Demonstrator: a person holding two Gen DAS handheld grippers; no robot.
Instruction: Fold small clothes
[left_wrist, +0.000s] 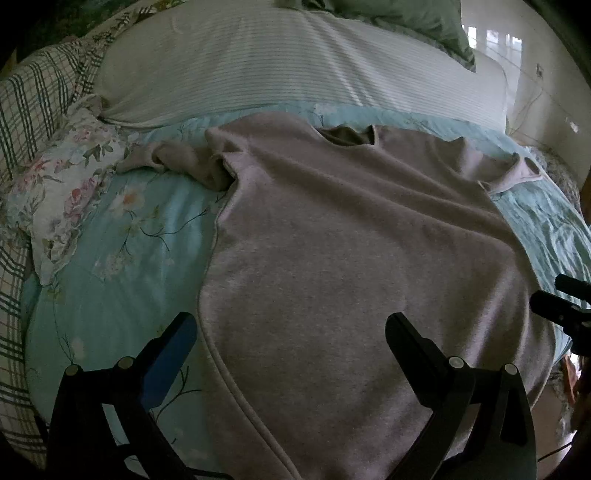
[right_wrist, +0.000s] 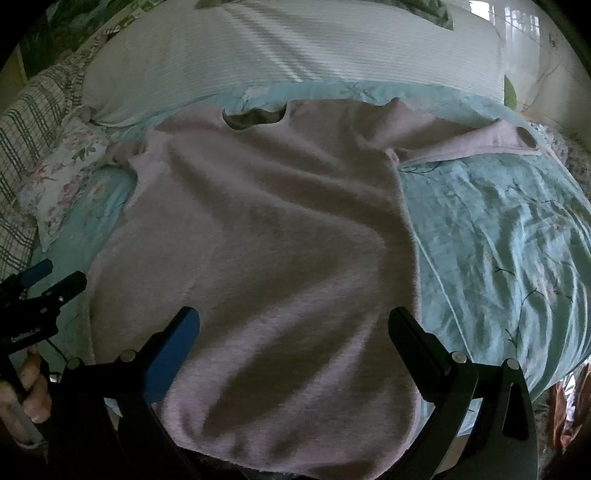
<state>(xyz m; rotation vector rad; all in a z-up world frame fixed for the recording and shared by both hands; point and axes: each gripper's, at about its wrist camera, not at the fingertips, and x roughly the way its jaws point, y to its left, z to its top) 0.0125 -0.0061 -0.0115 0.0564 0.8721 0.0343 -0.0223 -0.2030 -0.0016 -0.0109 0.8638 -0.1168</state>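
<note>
A pale pink short-sleeved shirt (left_wrist: 354, 266) lies spread on a light blue floral bedspread (left_wrist: 110, 266), neckline away from me. Its left sleeve (left_wrist: 177, 162) is bunched, its right sleeve (left_wrist: 513, 173) lies out flat. My left gripper (left_wrist: 291, 328) is open and empty, hovering over the shirt's lower left hem edge. In the right wrist view the shirt (right_wrist: 266, 251) fills the middle, with wrinkles. My right gripper (right_wrist: 295, 325) is open and empty above the shirt's lower right part. The left gripper shows at the left edge of the right wrist view (right_wrist: 48, 280).
A white striped pillow (left_wrist: 295, 66) lies beyond the shirt. A floral pillow (left_wrist: 62, 192) and plaid bedding (left_wrist: 29, 103) lie on the left. The bedspread (right_wrist: 498, 251) is wrinkled to the right of the shirt. A shiny floor (left_wrist: 535, 74) shows past the bed.
</note>
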